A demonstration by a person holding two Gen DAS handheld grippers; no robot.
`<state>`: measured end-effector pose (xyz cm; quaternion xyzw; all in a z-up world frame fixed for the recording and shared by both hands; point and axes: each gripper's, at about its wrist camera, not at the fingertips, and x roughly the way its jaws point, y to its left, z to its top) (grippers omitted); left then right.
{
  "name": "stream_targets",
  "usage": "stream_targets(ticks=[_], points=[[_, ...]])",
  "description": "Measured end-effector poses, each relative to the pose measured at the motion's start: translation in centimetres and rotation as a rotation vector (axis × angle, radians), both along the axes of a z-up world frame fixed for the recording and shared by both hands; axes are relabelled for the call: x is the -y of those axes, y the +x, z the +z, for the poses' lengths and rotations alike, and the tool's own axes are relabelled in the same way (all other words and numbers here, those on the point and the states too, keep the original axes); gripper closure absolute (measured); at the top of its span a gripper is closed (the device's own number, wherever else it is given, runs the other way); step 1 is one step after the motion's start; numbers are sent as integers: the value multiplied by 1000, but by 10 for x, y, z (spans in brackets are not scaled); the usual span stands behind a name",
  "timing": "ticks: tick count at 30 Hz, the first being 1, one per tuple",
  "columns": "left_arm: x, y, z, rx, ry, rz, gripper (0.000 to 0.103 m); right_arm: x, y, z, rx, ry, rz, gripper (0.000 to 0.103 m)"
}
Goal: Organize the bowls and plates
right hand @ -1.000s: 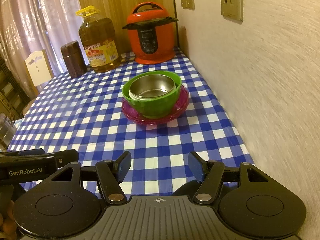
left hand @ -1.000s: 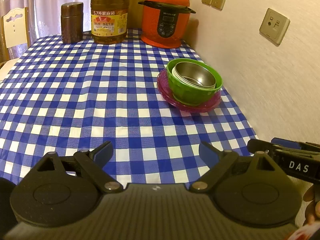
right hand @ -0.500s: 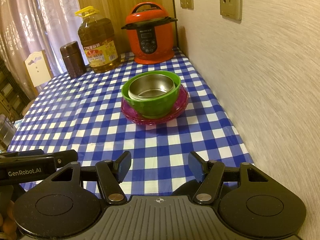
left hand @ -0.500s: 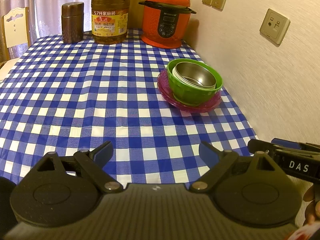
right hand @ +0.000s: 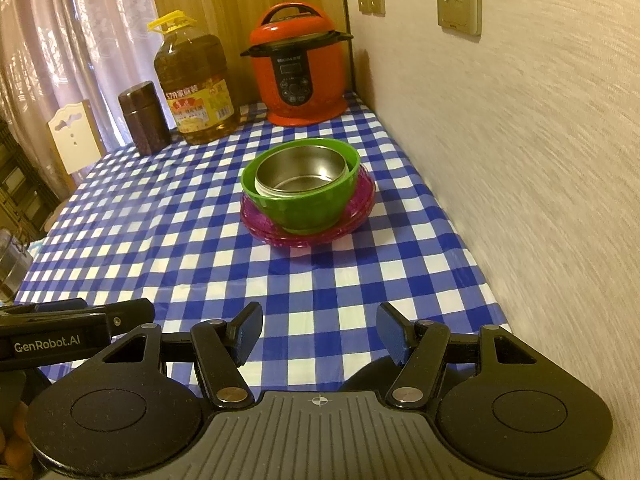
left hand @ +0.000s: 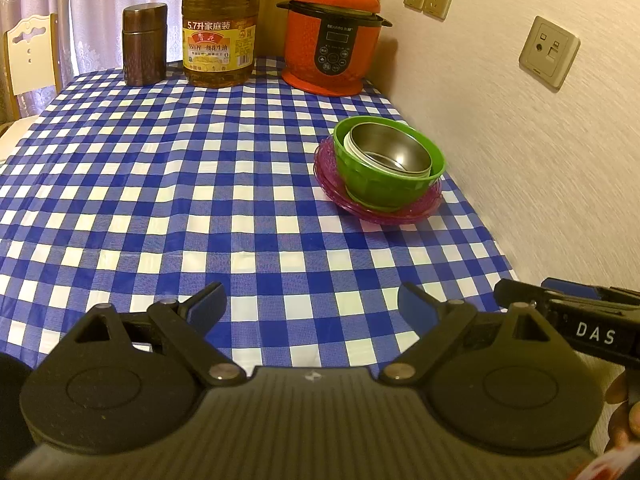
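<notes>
Nothing has shifted since the earlier frames: both the left gripper [left hand: 312, 306] and right gripper [right hand: 319, 334] hang released, empty, at lower frame. Right of center, a steel bowl [left hand: 394, 152] nests, slightly tilted, inside a green bowl [left hand: 384, 190] on stacked pink plates [left hand: 416, 212], openings upward.

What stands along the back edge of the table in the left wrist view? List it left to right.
Brown canister → cooking oil jug → red pressure cooker.
</notes>
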<state>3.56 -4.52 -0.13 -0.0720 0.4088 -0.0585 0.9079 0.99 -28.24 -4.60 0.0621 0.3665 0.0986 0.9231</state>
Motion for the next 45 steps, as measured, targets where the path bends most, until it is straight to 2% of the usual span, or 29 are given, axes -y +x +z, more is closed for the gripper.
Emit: stream_targets(ticks=[37, 45], points=[[1, 0, -1, -1, -2, 1, 12, 2, 1, -1, -3, 1, -1, 40], [1, -4, -4, 24, -2, 6, 12, 2, 2, -1, -3, 2, 0, 40]])
